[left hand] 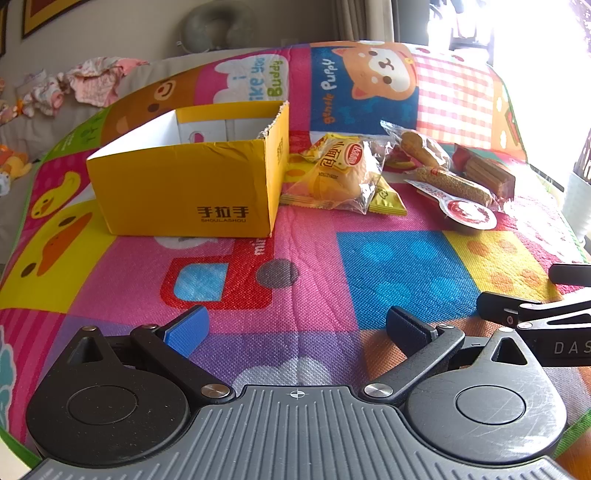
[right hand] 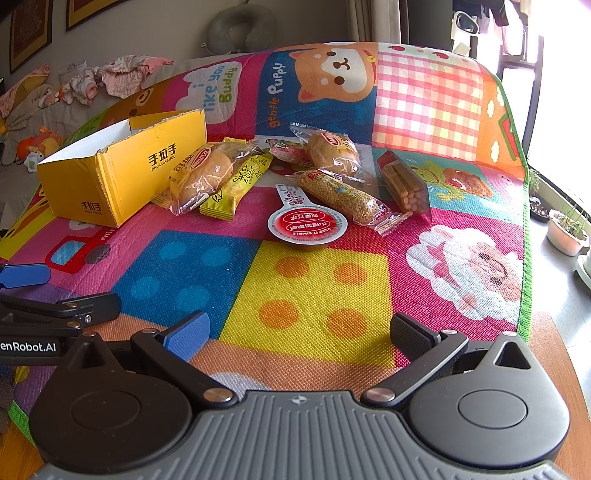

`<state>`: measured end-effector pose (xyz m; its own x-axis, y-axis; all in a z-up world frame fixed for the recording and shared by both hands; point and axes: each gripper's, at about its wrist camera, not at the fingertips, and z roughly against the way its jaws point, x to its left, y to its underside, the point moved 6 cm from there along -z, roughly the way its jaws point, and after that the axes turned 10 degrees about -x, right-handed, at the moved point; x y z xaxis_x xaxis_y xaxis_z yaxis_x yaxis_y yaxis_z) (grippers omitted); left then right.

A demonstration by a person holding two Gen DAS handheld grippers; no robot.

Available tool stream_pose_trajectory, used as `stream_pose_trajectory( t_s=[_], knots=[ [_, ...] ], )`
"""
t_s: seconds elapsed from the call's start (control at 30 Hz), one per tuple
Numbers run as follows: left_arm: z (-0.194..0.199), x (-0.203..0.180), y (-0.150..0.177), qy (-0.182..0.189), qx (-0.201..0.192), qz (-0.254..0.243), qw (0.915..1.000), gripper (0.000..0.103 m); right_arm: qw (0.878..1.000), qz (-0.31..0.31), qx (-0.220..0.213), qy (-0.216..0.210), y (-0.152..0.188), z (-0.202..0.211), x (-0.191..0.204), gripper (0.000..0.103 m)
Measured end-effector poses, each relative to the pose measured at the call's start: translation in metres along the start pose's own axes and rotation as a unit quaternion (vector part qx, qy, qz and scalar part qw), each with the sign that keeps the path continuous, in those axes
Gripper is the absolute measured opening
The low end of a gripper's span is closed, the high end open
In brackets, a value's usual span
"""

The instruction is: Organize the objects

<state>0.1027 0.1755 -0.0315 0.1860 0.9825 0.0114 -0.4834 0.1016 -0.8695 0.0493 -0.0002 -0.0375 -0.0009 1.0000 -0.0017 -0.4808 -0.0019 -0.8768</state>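
An open yellow cardboard box (left hand: 177,192) (right hand: 110,173) stands on a colourful cartoon mat (left hand: 388,266) (right hand: 314,295). To its right lie several wrapped snacks: a bread bun in clear wrap (left hand: 340,173) (right hand: 201,177), a yellow sachet (right hand: 236,184), a second bun (right hand: 332,149), a sesame bar (left hand: 454,186) (right hand: 343,197), a wafer pack (left hand: 487,171) (right hand: 404,184) and a round red-lidded cup (left hand: 469,214) (right hand: 306,223). My left gripper (left hand: 295,332) is open over the mat's near part, holding nothing. My right gripper (right hand: 299,336) is open too, short of the cup.
The box interior that shows is white and bare. Beyond the mat's far edge are a grey neck pillow (right hand: 240,29), crumpled clothes (right hand: 110,77) and toys. Plant pots (right hand: 567,230) sit on the floor at right. The other gripper's fingers (left hand: 535,310) (right hand: 55,306) show at each frame's side.
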Motion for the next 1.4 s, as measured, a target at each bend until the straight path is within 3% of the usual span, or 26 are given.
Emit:
stream_pose_trajectory(
  t_s=[1.07,1.23,1.4],
  knots=[
    [0.0003,-0.0009,-0.0007,0.002,-0.002,-0.002,1.0000,0.103,1.000,0.001,0.000,0.000,-0.0008,-0.0013,-0.0001,0.103],
    [0.0013,-0.0016,0.0002,0.001,-0.002,-0.005,1.0000,0.103,1.000,0.012,0.000,-0.020,0.0002,-0.0025,-0.0033,0.103],
    [0.0022,-0.0031,0.0007,0.002,-0.003,-0.006,1.0000,0.103,0.999,0.000,0.028,-0.019,-0.0033,-0.0003,-0.0028,0.103]
  ],
)
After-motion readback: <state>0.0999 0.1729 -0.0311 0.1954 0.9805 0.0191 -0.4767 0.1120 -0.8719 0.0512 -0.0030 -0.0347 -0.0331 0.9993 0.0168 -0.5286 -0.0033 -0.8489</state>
